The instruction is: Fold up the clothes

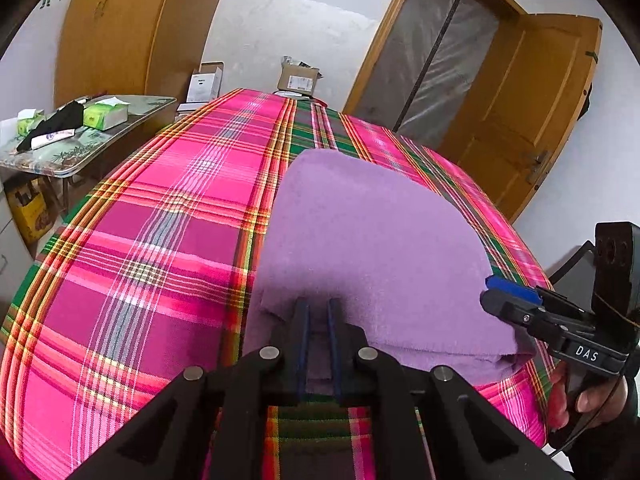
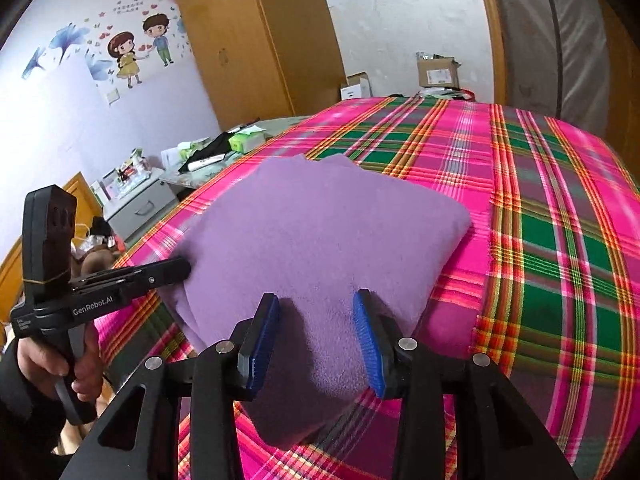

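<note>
- The left gripper (image 1: pixel 318 308) has its jaws narrowed onto a pinch of the purple fleece cloth (image 1: pixel 372 232) at its near edge.
- The right gripper (image 2: pixel 316 304) stands wide, the cloth's corner between its pads.
- The plaid bedsheet (image 1: pixel 160 220) lies beneath; a cluttered side table (image 1: pixel 132 120) sits at ten o'clock.

A tall wooden wardrobe (image 2: pixel 256 36) stands against the white back wall (image 2: pixel 404 20) — the landmark here. Left of it, cartoon wall stickers (image 2: pixel 138 54) of two children and blue flowers. In front of it, a cluttered folding table (image 1: pixel 80 140) and a grey drawer cabinet (image 2: pixel 140 208). To its right, cardboard boxes (image 1: pixel 298 78) on the floor, then an open wooden door (image 1: pixel 528 116) — its doorway hung with plastic sheeting (image 1: pixel 432 52).
</note>
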### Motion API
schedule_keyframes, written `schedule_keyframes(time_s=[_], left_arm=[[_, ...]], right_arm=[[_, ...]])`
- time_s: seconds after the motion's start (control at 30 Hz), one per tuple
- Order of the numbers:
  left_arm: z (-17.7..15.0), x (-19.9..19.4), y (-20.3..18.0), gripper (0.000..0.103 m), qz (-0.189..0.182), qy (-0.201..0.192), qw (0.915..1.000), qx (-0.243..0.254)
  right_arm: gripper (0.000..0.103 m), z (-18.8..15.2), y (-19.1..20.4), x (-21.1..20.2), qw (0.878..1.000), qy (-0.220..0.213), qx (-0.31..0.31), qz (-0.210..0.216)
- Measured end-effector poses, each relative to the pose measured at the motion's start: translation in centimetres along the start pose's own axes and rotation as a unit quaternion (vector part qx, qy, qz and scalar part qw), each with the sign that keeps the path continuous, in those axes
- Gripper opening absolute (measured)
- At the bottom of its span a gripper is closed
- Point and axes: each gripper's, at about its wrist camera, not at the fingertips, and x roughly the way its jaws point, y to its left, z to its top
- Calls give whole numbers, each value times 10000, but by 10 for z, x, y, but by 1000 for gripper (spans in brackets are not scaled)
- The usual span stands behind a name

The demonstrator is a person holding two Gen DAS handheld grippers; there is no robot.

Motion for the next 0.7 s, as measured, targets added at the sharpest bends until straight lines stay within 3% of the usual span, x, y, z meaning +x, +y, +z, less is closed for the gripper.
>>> schedule_keyframes(time_s=[0.2, 0.47, 0.7], left_arm=[[-6, -1, -8, 10, 208, -113, 9996, 124], [-5, 0, -11, 10, 304, -138, 9994, -61], [-6, 1, -6, 9, 220, -173, 9988, -391]], right_arm=[[42, 1, 6, 2, 9998, 27, -114, -144], [42, 1, 7, 3, 9997, 33, -140, -194], [42, -1, -4, -1, 9998, -21, 152, 143]])
